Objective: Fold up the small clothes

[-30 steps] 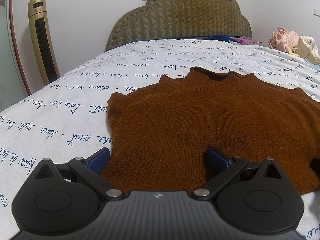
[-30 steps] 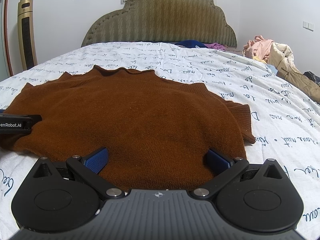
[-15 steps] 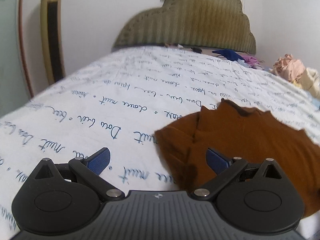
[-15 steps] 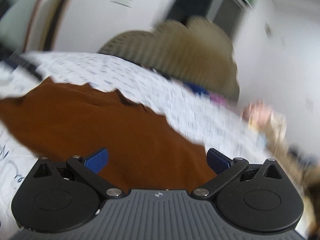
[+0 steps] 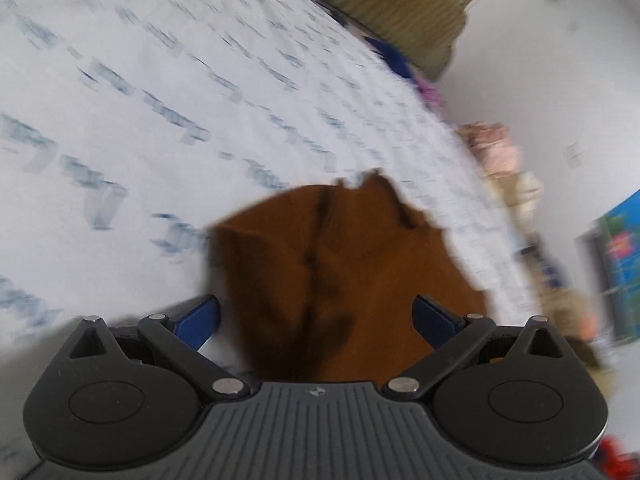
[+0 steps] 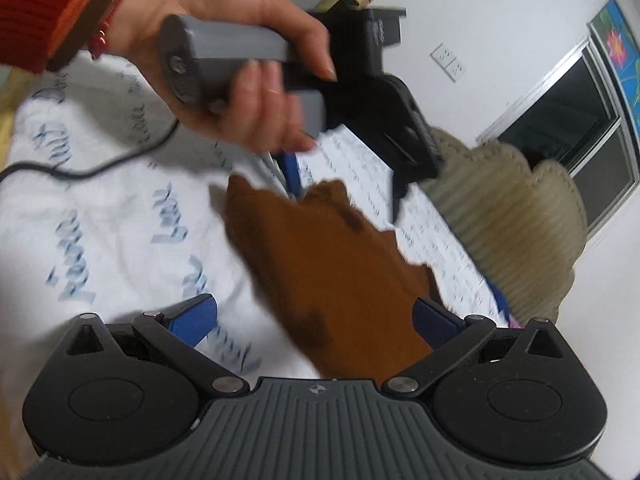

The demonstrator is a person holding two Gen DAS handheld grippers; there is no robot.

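The brown sweater (image 6: 340, 280) is lying on the bed (image 6: 120, 220), running lengthwise straight ahead between the spread, empty fingers of the right tool (image 6: 314, 316) – the left tool (image 5: 316, 314), likewise released, is hovering over its far end – both equally near.

Rumpled brown sweater (image 5: 352, 280) on bed (image 5: 160, 120)

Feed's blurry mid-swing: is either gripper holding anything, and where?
Nothing is held: both the left gripper and right gripper are open above the rust-brown knitted sweater.
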